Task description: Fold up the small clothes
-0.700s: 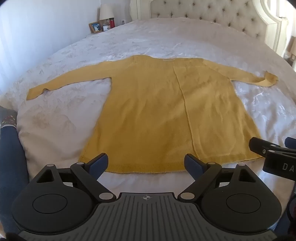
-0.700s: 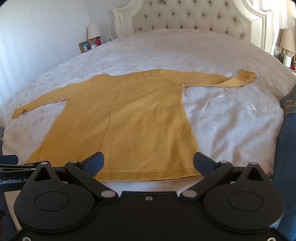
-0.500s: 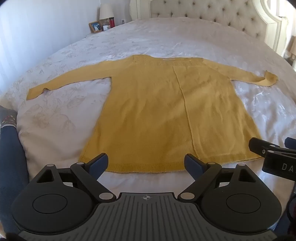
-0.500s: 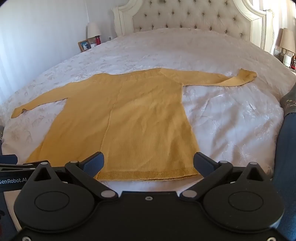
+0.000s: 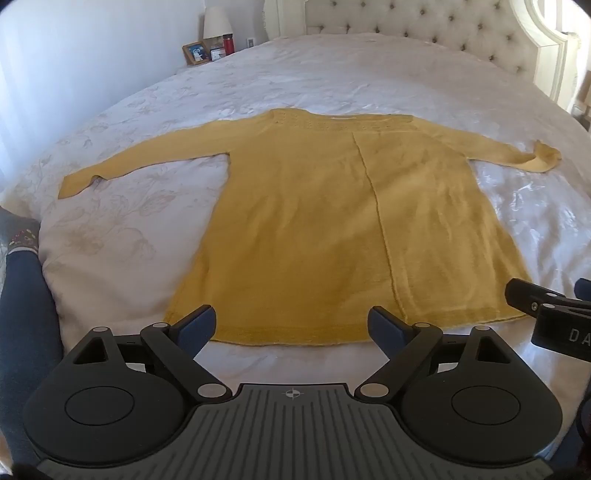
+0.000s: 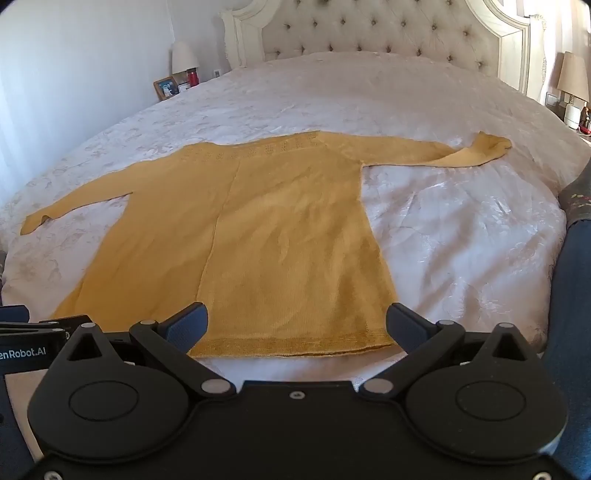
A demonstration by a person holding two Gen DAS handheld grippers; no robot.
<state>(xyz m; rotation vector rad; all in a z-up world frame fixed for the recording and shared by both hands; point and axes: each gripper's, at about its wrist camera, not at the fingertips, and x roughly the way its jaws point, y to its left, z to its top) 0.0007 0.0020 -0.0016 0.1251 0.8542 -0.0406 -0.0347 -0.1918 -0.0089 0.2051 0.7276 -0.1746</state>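
Note:
A mustard-yellow knit sweater (image 5: 332, 221) lies flat on the white bed, hem toward me, both sleeves spread out. It also shows in the right wrist view (image 6: 266, 240). Its right cuff (image 6: 487, 146) is curled up. My left gripper (image 5: 291, 325) is open and empty, just above the hem near its left half. My right gripper (image 6: 295, 325) is open and empty, over the hem's right part. The right gripper's fingers (image 5: 532, 302) show at the right edge of the left wrist view.
The white quilted bedspread (image 6: 461, 236) covers the bed, with a tufted headboard (image 6: 369, 29) at the far end. A nightstand with a lamp (image 5: 216, 22), photo frames and a red bottle stands at the far left. Another lamp (image 6: 572, 77) stands at the right.
Both grippers have shifted very slightly; the sweater lies as before and both stay open.

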